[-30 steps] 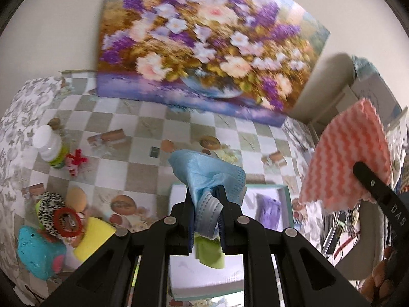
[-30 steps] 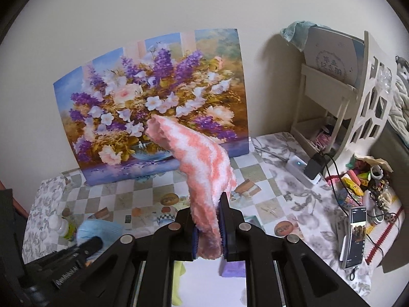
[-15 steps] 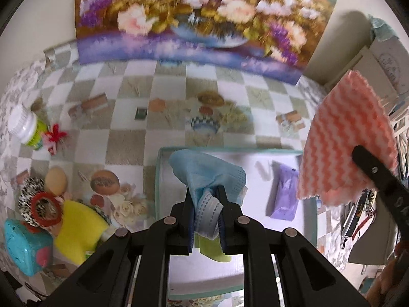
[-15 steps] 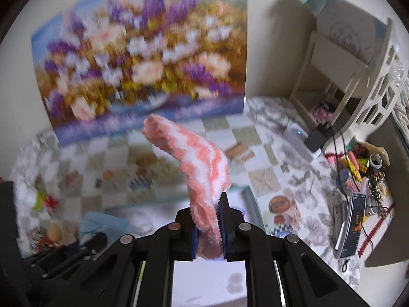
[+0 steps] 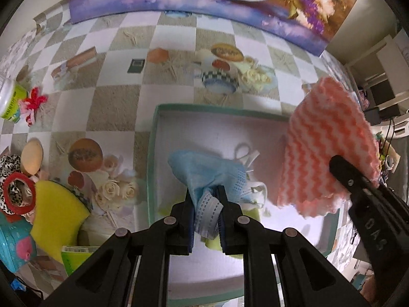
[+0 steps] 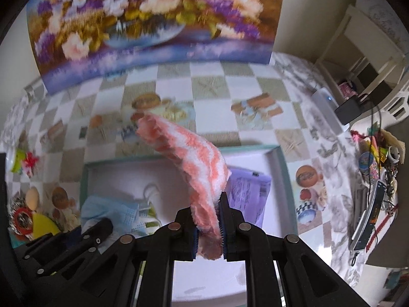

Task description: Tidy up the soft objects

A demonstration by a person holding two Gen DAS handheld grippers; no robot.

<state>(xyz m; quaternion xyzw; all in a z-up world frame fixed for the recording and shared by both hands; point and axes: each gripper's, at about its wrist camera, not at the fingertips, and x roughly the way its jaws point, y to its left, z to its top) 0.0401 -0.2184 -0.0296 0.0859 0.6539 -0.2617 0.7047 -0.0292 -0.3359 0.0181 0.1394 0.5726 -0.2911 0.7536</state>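
1. The left hand-held gripper is pinched tight on a crumpled blue face mask, holding it above the left part of a shallow teal-rimmed box.
2. The right hand-held gripper is clamped on a pink-and-white zigzag cloth, which sticks up and curls over to the left above the same box.
3. In the left wrist view the cloth hangs over the right side of the box, with the right hand-held gripper gripping its lower right edge.
4. A purple packet lies flat inside the box on its right side, partly hidden behind the cloth.
5. A bit of green fabric shows on the box floor under the mask.
6. The box sits on a worktop covered with a checkered printed cloth.
7. At the left of the worktop lie a yellow sponge, a leopard-print scrunchie, a red ring and a red bow.
8. A flower painting leans against the wall behind the worktop.
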